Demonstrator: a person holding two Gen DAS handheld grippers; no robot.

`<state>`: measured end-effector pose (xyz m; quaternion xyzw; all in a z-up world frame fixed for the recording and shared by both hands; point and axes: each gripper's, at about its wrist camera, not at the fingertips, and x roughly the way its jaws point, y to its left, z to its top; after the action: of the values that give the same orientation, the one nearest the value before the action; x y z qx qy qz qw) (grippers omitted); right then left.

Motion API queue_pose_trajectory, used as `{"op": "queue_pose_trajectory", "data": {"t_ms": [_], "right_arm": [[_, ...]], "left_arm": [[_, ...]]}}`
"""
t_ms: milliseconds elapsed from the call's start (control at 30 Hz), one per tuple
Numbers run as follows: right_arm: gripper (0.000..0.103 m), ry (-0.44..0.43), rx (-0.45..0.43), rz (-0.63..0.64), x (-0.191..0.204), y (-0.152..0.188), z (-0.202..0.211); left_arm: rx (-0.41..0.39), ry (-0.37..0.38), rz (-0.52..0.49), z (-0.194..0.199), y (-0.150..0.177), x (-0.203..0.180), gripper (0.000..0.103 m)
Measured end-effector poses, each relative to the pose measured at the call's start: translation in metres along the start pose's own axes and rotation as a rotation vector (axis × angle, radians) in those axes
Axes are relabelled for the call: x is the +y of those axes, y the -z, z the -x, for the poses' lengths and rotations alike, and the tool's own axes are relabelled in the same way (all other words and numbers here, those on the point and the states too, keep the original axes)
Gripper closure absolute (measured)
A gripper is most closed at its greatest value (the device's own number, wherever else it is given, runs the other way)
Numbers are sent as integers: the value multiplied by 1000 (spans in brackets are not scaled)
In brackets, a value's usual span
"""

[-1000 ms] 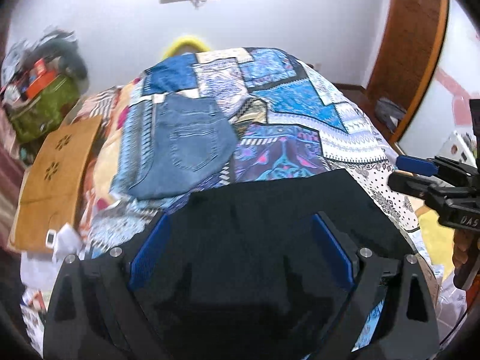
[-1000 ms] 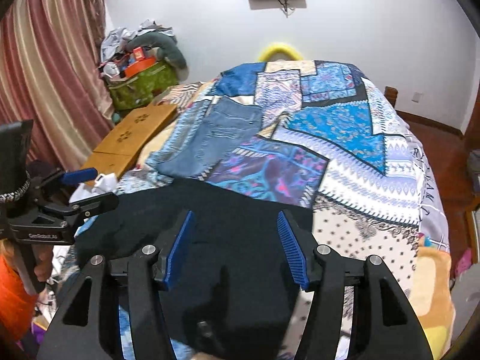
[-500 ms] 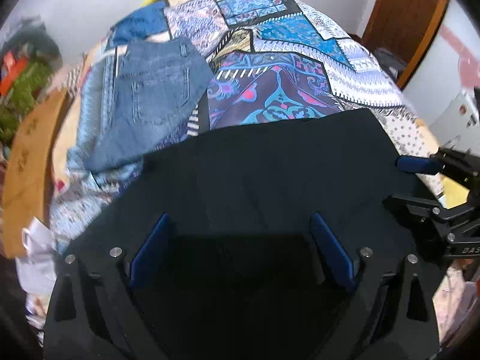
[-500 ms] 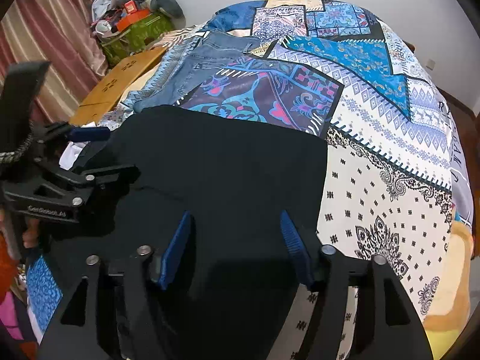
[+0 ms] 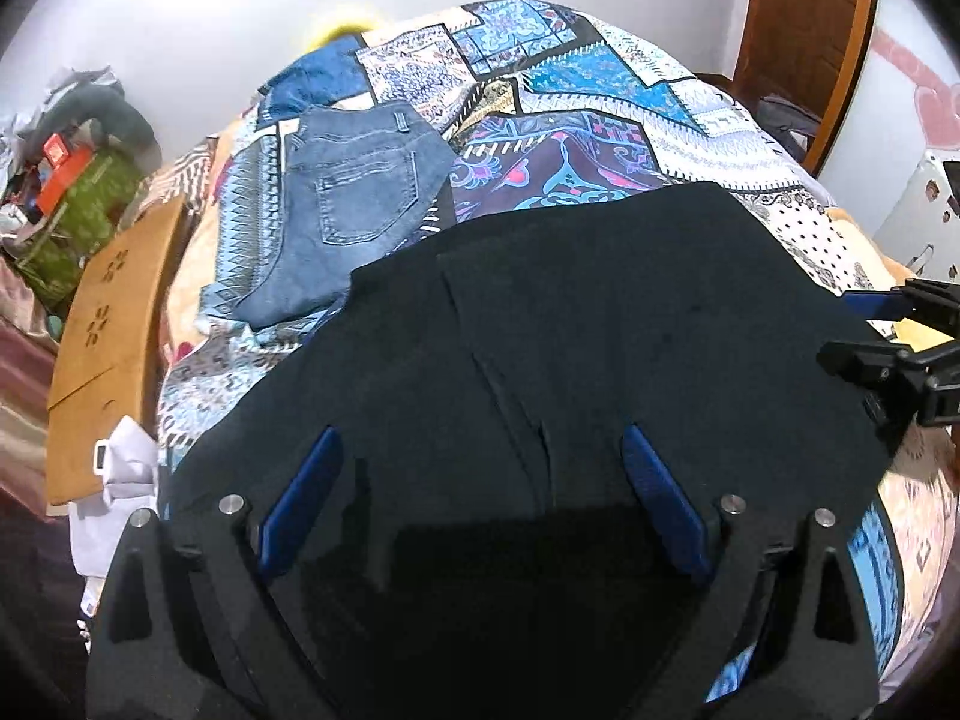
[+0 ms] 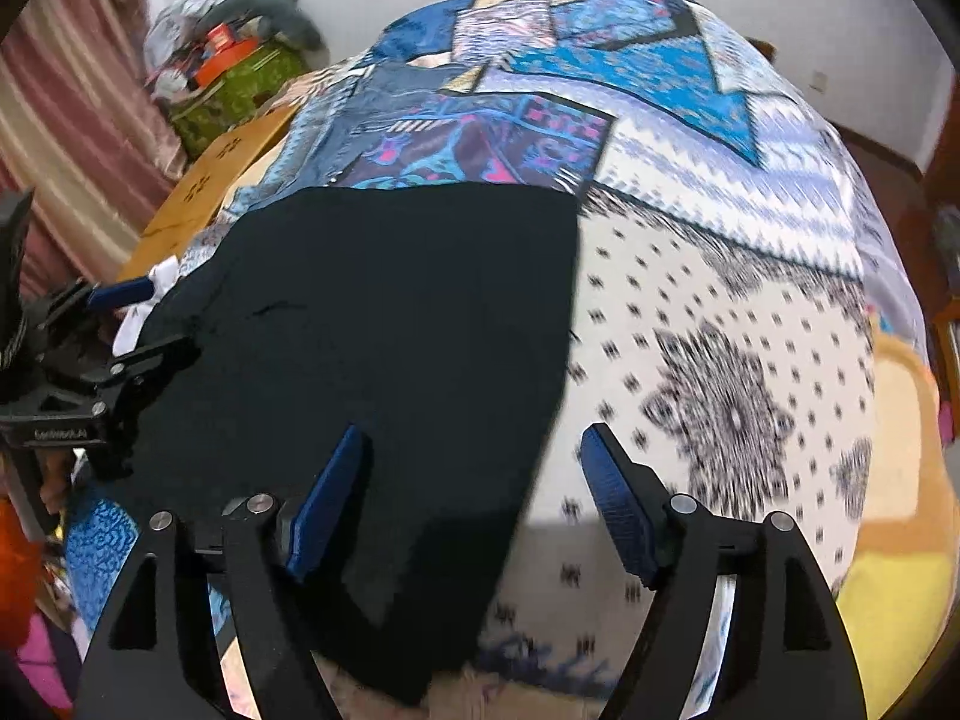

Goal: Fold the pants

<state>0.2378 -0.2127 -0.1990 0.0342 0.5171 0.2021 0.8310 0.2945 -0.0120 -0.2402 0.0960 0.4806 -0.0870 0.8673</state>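
Looking along the left gripper (image 5: 480, 510) in the left wrist view, its blue pads stand wide apart with nothing between them, hovering over the black pants (image 5: 600, 330), which lie spread flat on the near part of the bed (image 5: 600, 78). A seam or overlapping edge runs down the middle of the dark cloth toward the gripper, so the pants look laid one half over the other (the black fabric makes this hard to confirm). Farther up the patchwork cover, well apart from the gripper, folded blue jeans (image 5: 354, 204) rest near the left side; a tan board (image 5: 108, 354) sits beside the bed. The right gripper (image 5: 888, 330) shows at the right edge, just over the pants' right border.

In the right wrist view, the right gripper (image 6: 474, 510) is likewise released, its pads spread, one over the black pants (image 6: 390, 330) and the other over the dotted white cover, straddling the garment's right edge. The left gripper (image 6: 129, 324) appears at the left, at the opposite border, also unclenched.

As a judgement, the jeans seem finished, while the black pants are laid out and smoothed; gripping an end and folding it over remains to be done.
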Motion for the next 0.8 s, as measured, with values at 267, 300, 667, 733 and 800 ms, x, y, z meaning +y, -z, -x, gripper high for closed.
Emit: {"op": "queue_pose_trajectory", "data": {"t_ms": [267, 300, 667, 733, 800], "right_arm": [[30, 35, -48, 7, 18, -2, 30], [30, 34, -63, 13, 23, -5, 34], [29, -33, -218, 118, 99, -27, 52], [29, -43, -204, 133, 111, -26, 37], [29, -32, -183, 149, 120, -23, 21]], "left_arm": [[-51, -77, -8, 31, 22, 9, 8], [-61, -71, 9, 37, 24, 15, 8], [-98, -47, 301, 83, 65, 101, 8], [-77, -42, 362, 83, 78, 116, 8], [-53, -17, 422, 80, 95, 131, 8]]}}
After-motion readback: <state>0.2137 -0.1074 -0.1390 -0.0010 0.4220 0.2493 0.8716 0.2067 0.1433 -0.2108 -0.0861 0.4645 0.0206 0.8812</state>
